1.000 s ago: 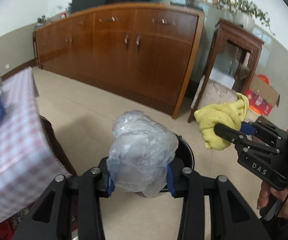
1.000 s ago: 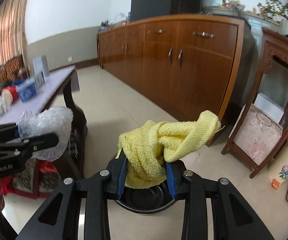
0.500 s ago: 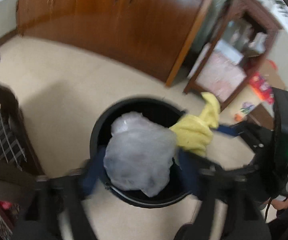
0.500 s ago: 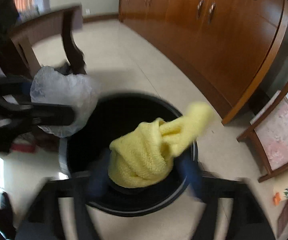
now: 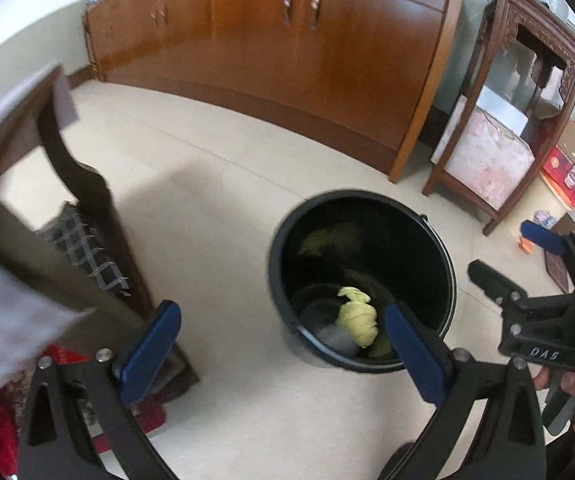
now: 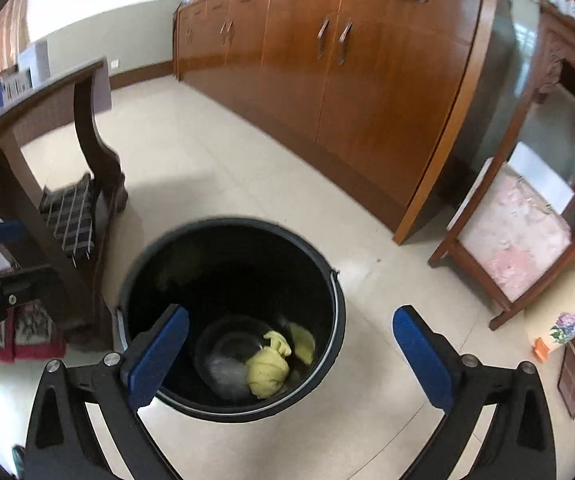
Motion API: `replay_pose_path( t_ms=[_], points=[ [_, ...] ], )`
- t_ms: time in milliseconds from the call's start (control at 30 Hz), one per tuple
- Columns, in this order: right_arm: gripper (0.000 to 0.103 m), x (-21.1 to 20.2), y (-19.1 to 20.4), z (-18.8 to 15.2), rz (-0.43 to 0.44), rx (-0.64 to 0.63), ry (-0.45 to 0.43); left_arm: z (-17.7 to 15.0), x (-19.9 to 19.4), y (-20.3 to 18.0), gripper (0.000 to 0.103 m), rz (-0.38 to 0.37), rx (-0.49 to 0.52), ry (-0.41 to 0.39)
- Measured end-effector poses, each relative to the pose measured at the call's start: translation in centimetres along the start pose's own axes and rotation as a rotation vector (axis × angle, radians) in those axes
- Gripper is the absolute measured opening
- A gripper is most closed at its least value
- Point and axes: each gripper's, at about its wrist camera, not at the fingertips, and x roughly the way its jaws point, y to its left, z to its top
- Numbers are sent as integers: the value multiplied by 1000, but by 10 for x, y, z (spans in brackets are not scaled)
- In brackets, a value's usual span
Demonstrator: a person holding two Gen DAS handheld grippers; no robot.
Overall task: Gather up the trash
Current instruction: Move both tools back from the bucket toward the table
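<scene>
A black bucket stands on the tiled floor; it also shows in the right wrist view. At its bottom lie a yellow cloth and a crumpled clear plastic bag, both also seen in the right wrist view: cloth, bag. My left gripper is open and empty above the bucket's left side. My right gripper is open and empty above the bucket; it also shows at the right of the left wrist view.
A dark wooden table with a checked cloth stands left of the bucket. A long wooden sideboard runs along the back. A carved side table stands at the right, with boxes on the floor beside it.
Both grippers opened over the bucket. The plastic bag and the yellow cloth dropped out of them and now lie at the bucket's bottom.
</scene>
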Motion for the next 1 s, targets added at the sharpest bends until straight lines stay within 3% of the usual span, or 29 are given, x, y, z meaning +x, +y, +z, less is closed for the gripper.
replay_pose_path(
  t_ms=[167, 433, 767, 1000],
  points=[
    [103, -38, 20, 18, -12, 32, -52, -4, -48, 13, 103, 61, -15, -51],
    [103, -90, 73, 41, 36, 54, -138, -16, -114, 78, 103, 117, -101, -127],
    [103, -150, 138, 52, 97, -2, -245, -43, -169, 133, 103, 198, -223, -229],
    [103, -171, 178, 69, 211, -38, -263, -58, -190, 160, 102, 289, -293, -261]
  ],
)
